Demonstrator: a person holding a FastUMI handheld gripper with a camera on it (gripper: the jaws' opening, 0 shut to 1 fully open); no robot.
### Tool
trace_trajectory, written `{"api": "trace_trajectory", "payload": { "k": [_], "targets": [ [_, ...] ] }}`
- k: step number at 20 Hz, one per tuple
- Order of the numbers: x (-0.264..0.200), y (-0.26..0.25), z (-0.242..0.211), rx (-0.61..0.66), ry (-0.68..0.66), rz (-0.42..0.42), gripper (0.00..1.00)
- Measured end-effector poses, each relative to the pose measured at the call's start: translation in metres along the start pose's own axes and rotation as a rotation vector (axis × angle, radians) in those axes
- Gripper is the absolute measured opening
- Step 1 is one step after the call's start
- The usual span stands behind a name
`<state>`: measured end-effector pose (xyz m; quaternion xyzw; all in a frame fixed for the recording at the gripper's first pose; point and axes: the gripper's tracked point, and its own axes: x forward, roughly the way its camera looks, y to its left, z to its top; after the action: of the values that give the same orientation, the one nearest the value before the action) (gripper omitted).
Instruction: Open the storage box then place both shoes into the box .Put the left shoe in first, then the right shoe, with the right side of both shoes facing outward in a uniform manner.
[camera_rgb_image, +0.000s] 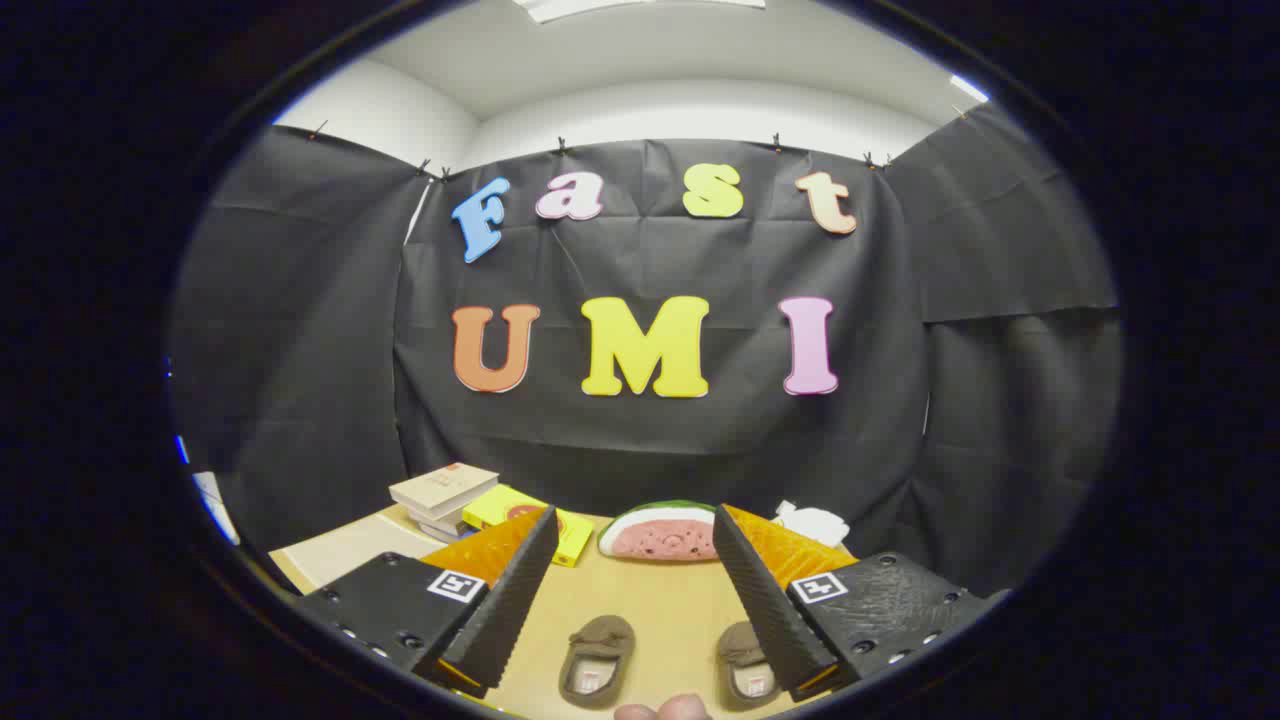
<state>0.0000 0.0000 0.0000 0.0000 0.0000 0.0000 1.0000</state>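
Table: two shoes between spread claw fingers (empty).

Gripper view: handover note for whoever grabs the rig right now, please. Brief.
Hand-held gripper: fingers open, holding nothing, raised above the wooden table.
Two small brown shoes sit side by side on the table between the fingers: one nearer the left finger, the other partly behind the right finger.
Beyond the fingers: watermelon-slice toy, stack of books, yellow book.
Done: no shoe picked up yet.
Left: find and open the storage box, then left shoe in, right shoe after, right sides outward.
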Motion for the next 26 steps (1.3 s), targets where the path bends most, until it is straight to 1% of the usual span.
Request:
{"api": "trace_trajectory", "payload": {
  "k": [2, 7, 13, 17, 20, 23, 26],
  "targets": [
    [0.000, -0.002, -0.001, -0.001, -0.003, 0.006, 0.95],
    [0.002, 0.003, 0.001, -0.020, -0.016, 0.051, 0.95],
    [0.004, 0.032, -0.008, -0.026, -0.014, 0.134, 0.95],
    [0.004, 0.049, -0.015, -0.006, 0.001, 0.174, 0.95],
    [0.007, 0.067, -0.028, 0.019, 0.031, 0.205, 0.95],
    [0.008, 0.100, -0.049, 0.049, 0.078, 0.264, 0.93],
    [0.007, 0.136, -0.078, 0.113, 0.156, 0.326, 0.95]
  ]
}}
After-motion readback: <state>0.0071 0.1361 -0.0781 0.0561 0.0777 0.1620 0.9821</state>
